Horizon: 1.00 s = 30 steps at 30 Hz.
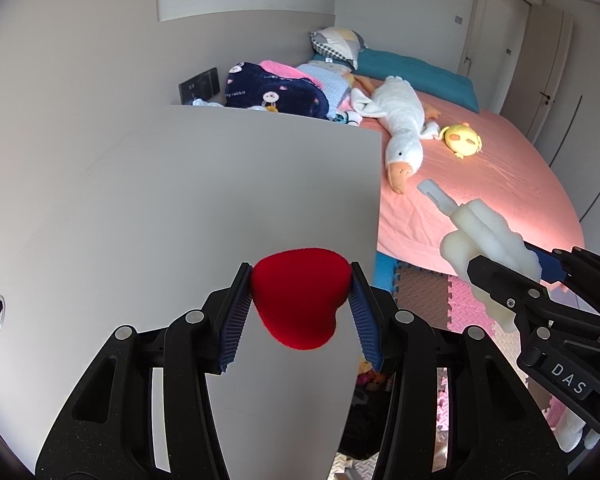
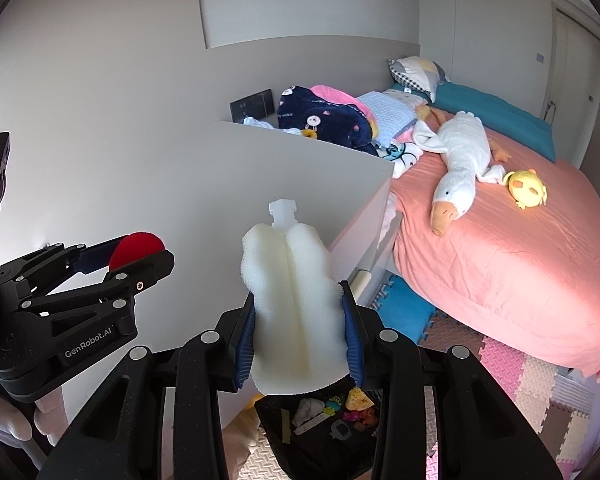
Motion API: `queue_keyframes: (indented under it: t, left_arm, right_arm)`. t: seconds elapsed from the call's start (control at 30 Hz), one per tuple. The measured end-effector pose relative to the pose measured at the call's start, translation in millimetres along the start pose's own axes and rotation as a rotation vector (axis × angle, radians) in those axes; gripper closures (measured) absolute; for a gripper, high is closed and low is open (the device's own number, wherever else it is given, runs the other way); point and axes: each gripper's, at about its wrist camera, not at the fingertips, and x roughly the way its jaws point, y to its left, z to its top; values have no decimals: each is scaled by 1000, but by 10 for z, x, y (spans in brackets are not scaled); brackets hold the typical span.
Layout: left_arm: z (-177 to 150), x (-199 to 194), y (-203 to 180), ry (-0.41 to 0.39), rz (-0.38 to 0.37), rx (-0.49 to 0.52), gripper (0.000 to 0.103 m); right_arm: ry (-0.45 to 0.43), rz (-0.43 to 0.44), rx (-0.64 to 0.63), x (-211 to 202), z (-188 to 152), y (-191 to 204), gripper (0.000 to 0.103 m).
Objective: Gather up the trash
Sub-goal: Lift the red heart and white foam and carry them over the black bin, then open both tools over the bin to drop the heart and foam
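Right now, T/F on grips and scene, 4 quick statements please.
1. The left gripper is shut on the red heart cushion. True.
2. The right gripper is open and empty. False: it is shut on the white foam piece.
3. The plush goose lies on the pink bed. True.
4. The black trash bag below holds nothing. False: scraps lie in it.
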Motion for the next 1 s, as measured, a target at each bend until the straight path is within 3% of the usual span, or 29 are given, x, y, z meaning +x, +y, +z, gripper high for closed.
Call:
queue_keyframes:
  t: [0.57, 1.0]
  left_arm:
    - [-253, -59, -775, 10, -97, 135, 56]
    - [-449, -52, -1028, 41, -146, 225, 56]
  right_arm:
    - [-11, -118, 102, -411, -434, -698, 64]
    - [-1, -161, 145, -457, -549, -945, 64]
